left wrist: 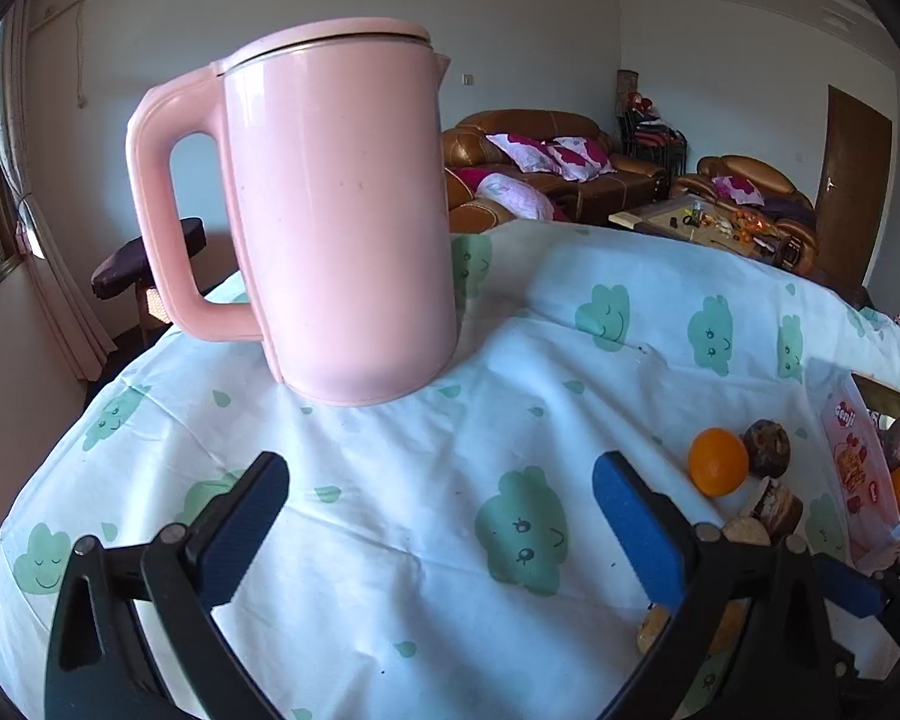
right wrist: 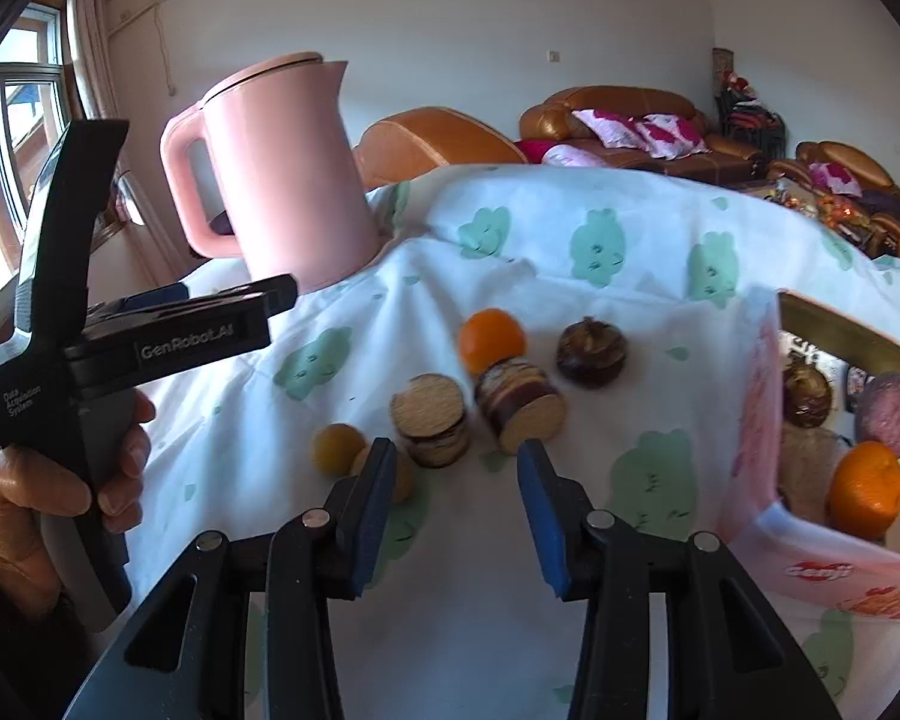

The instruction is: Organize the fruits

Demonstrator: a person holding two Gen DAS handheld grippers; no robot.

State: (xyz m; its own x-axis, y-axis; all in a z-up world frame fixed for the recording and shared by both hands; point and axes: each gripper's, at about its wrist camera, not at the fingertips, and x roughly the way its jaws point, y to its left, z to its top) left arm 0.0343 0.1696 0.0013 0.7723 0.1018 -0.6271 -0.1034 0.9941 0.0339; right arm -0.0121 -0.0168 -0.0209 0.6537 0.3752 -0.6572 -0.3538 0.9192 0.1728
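Right claw (right wrist: pixel 456 474), black with blue pads, nearest the lens: its jaws stand apart with nothing between them, aimed down at loose produce, presumably lined up for a pick. Left claw (left wrist: pixel 441 489): jaws spread wide over bare cloth, holding nothing; in the right wrist view a hand (right wrist: pixel 60 480) grips its handle, carrying it level and aside, probably to leave the fruit reachable. The surface, draped in a white cloth printed with green clouds (right wrist: pixel 570 630), bears just ahead of the right claw two small yellow-orange fruits (right wrist: pixel 336 447), two cut brown-rinded cylindrical pieces with pale sliced faces (right wrist: pixel 432 420), then a round orange (right wrist: pixel 491 339) and a dark brown round fruit (right wrist: pixel 591 354). These lie scattered, not yet sorted. To the right, an open pink printed cardboard box (right wrist: pixel 810 576) already contains an orange and darker fruit, so it likely serves as the destination. Farthest stands a tall pink lidded plastic kettle (right wrist: pixel 294 180), upright, clear of the fruit.
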